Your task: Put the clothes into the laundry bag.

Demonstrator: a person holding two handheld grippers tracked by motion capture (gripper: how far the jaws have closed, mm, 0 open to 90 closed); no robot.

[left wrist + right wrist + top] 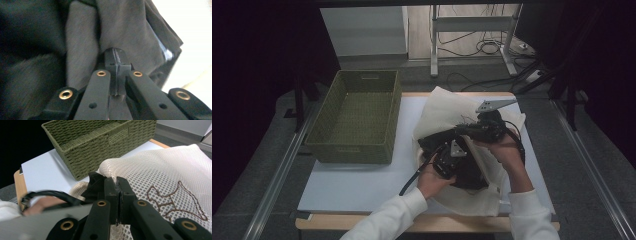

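- Tongs first: the left tongs (117, 58) are pinched fully together on a fold of dark grey cloth (82, 50), with the garment bunching around the closed jaws in the left gripper view.
- Right tongs (117, 186) are likewise clamped tight, here on the edge of a cream mesh laundry bag (162, 167); a thin lip of netting sits between the jaws.
- From above, the left tongs (451, 159) and right tongs (472, 131) work close together over the bag (447, 107), which lies on the right half of the worktop (362, 175), the dark garment (469, 172) sitting at its mouth.
- Handling, as a judgement: both pieces look light, limp and shapeless; they will sag, drag and fold rather than hold any form, so nothing here is fragile.
- Mesh is open-weave, so it should grip well but could snag or stretch on a jaw corner; the rim or hem is the sound place to hold it.
- Dark cloth looks smooth and thicker; a doubled fold gives a surer bite than a single layer, which might slip free.
- Farther out, a green woven basket (354, 117) stands on the left of the worktop, apart from the bag.
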